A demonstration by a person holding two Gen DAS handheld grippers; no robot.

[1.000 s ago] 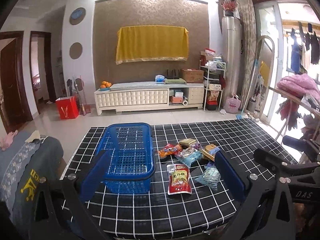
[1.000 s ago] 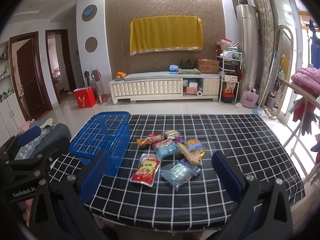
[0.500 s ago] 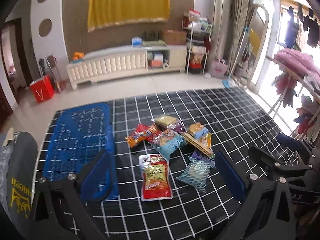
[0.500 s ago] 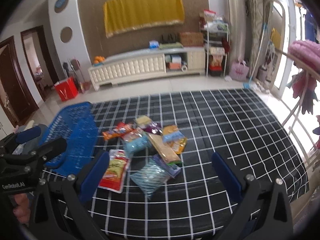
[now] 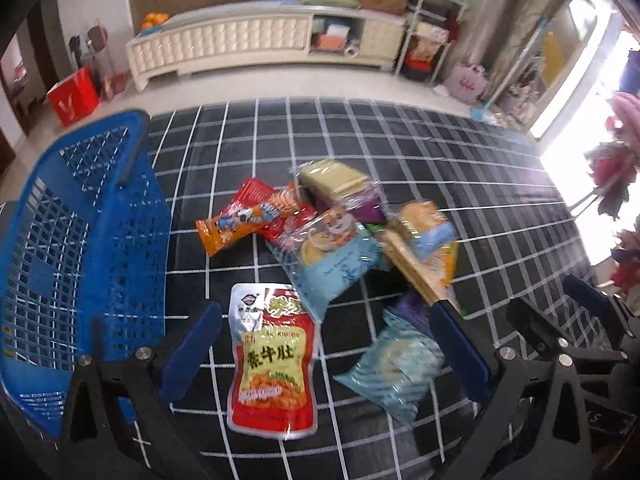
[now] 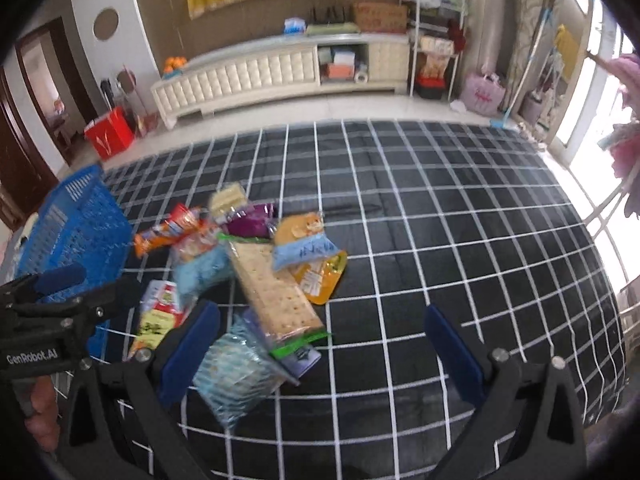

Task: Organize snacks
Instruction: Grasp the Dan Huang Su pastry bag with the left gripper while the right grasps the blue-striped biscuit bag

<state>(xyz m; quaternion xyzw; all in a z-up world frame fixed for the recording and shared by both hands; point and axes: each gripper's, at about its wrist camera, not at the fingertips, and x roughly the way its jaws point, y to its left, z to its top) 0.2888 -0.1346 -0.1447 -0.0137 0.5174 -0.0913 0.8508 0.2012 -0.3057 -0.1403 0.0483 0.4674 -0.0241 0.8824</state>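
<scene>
A heap of snack packets lies on a black checked tablecloth. Nearest my left gripper is a red and silver pouch, flat between its wide-open blue fingers. A pale blue mesh bag sits by its right finger. An orange-red packet and a light blue biscuit bag lie further in. A blue plastic basket stands at the left. My right gripper hangs open over the cloth, beside a cracker sleeve and the mesh bag. The left gripper's body shows at the left edge.
Beyond the table a cream TV cabinet runs along the wall, with a red bag on the floor and a shelf rack to its right. The right half of the cloth carries no packets. Clothes hang at the far right.
Both grippers have tilted down and moved in towards the snack heap, which now fills more of each view. Both have stayed open and nothing has been picked up.
</scene>
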